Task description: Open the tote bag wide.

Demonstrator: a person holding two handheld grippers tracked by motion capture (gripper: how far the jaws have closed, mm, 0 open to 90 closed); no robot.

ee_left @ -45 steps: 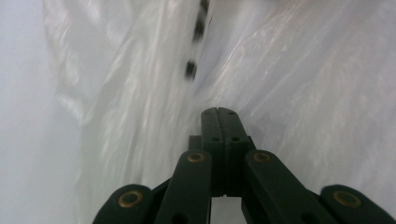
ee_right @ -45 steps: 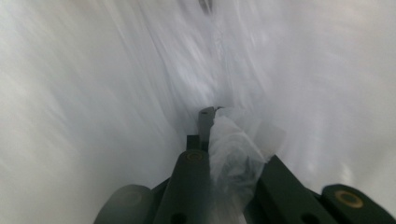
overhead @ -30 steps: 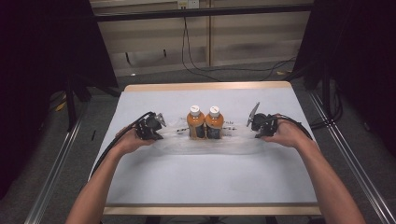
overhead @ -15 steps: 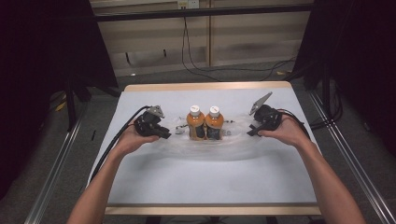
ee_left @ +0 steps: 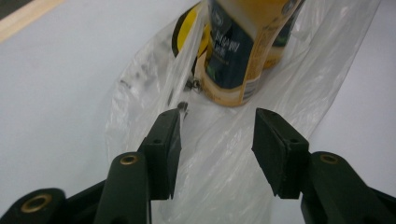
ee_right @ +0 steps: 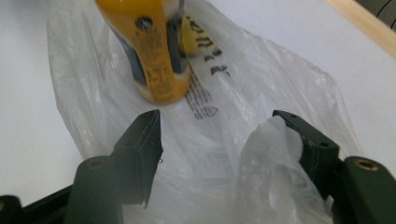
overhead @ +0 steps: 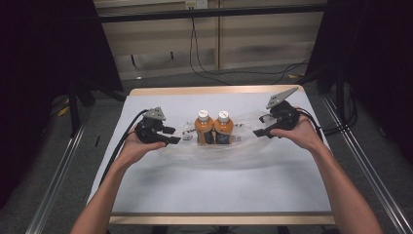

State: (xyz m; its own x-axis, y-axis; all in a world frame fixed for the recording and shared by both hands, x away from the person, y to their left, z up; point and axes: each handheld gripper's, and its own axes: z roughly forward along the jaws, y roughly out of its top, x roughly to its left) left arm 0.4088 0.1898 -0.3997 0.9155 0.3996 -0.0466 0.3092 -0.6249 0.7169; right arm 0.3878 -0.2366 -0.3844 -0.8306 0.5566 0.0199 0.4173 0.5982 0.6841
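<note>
Now we hold both jaws open, just released, bag point(overhead: 243, 146) slack around two upright bottles point(overhead: 213, 127) on the surface point(overhead: 204, 185); left gripper point(overhead: 171, 137), right gripper point(overhead: 259, 127).

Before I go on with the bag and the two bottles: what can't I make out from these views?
- Bottles: label text too small in the high view; caps cut off by the top edge in both gripper views.
- Plastic bag: its clear film makes the outline hard to trace in the high view.
- Right tool: bunched film against one jaw hides whether it clings there.
</note>
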